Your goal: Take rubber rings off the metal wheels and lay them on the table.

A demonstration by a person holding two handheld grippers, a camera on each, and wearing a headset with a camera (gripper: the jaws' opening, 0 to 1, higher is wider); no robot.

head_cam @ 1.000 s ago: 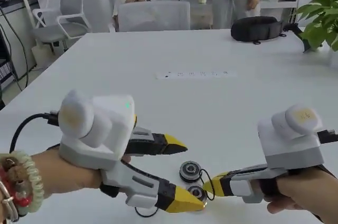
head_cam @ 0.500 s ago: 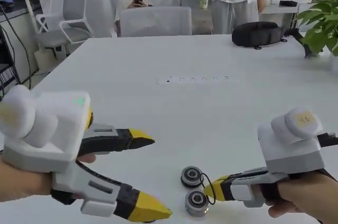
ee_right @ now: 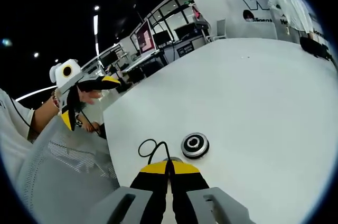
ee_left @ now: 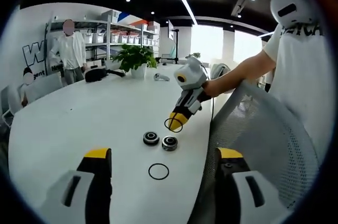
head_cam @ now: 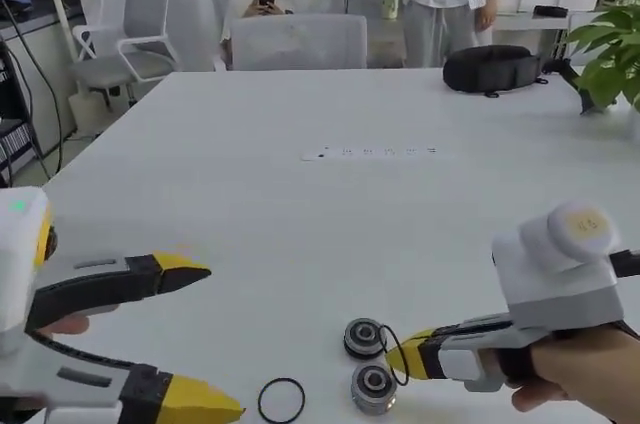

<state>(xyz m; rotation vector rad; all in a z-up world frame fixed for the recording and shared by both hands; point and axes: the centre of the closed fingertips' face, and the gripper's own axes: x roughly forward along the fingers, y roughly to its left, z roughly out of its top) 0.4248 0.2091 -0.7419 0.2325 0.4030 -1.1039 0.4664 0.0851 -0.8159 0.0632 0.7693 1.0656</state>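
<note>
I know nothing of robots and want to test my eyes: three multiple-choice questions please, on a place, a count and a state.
1. Where does the loose rubber ring lie? A on the table B on the floor C around a wheel
2. How many metal wheels are there? A one B two C five
3. How is the right gripper? A wide open B shut on a wheel C shut on a second ring
Answers: A, flat beside the wheels; B, two side by side; C, ring hanging from closed tips.
</note>
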